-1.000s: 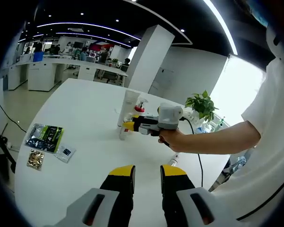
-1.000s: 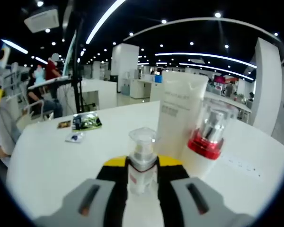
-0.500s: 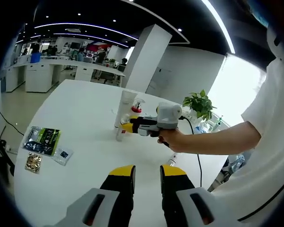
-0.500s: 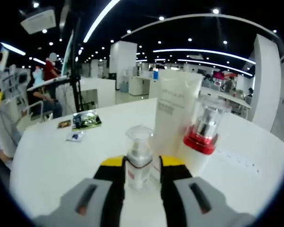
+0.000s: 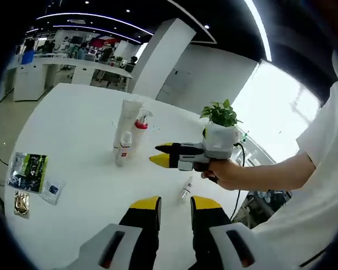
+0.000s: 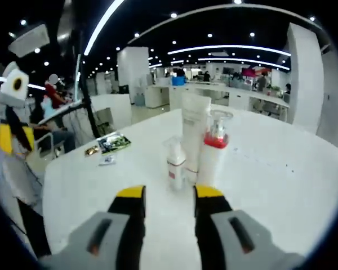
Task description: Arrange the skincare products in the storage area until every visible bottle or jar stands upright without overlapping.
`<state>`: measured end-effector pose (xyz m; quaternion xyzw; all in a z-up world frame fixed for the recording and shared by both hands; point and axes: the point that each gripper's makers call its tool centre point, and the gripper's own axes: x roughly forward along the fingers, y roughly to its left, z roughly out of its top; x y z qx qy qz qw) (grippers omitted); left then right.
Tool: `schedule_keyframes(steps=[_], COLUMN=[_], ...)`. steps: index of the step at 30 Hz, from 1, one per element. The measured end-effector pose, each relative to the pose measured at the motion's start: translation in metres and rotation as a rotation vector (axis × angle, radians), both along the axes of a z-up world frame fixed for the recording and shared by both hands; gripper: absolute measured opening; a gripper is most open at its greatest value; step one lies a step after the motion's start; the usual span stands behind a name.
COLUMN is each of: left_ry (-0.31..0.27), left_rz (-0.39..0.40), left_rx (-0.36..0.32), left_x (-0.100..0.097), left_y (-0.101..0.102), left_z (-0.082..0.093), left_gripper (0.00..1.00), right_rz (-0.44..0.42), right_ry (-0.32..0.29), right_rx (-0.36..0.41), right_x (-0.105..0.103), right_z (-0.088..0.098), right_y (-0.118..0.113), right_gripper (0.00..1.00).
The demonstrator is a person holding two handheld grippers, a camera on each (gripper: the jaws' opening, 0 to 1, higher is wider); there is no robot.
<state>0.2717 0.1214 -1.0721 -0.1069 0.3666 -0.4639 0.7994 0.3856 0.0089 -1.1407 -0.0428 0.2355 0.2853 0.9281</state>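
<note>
Jaws of the right gripper point(image 6: 168, 197) stand apart and empty, as do the left gripper's point(image 5: 176, 203). Tube point(image 6: 195, 134), red-collared pump bottle point(image 6: 212, 157) and small bottle point(image 6: 175, 166) stand upright together mid-counter point(image 6: 270, 169); another small bottle point(image 5: 186, 188) lies flat nearby.

Three upright containers: one tube point(image 6: 194, 120), one red-collared pump bottle point(image 6: 212, 155), one small bottle point(image 6: 175, 163); three packets point(image 5: 26, 170).

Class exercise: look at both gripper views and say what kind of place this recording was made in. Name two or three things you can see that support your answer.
Most likely a large open-plan office or lab. A broad white table holds skincare bottles; behind it stand rows of white desks under long ceiling light strips, with a big white pillar and a potted plant.
</note>
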Motion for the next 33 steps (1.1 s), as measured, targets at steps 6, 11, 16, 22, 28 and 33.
schedule_keyframes(steps=[6,11,16,22,28,33], left_ry=[0.037,-0.050,0.025,0.066,0.045,0.032], left_rz=[-0.105,-0.121,-0.016,0.006,-0.022,-0.009], left_rx=[-0.038,0.039,-0.046,-0.037,-0.017,-0.002], left_x=[-0.006,0.005,0.016,0.038,0.070,0.093], left_y=[-0.017,-0.002,0.011,0.013,0.003,0.000], left_z=[0.019,0.011,0.002,-0.023,-0.048,-0.070], left_gripper=[0.21,0.22,0.22,0.24,0.25,0.27], right_rz=[0.000,0.020,0.032,-0.033,-0.106,-0.146], right_ry=[0.071,0.119,0.135,0.138,0.165,0.191], right_rx=[0.005,0.016,0.015,0.024,0.011,0.014], right_x=[-0.048,-0.076,-0.086,-0.091,-0.112,-0.126], right_z=[0.026,0.028,0.020,0.020,0.017,0.011], right_y=[0.006,0.022,0.040,0.041,0.033,0.031], right_gripper=[0.32,0.33,0.34,0.36,0.36,0.36])
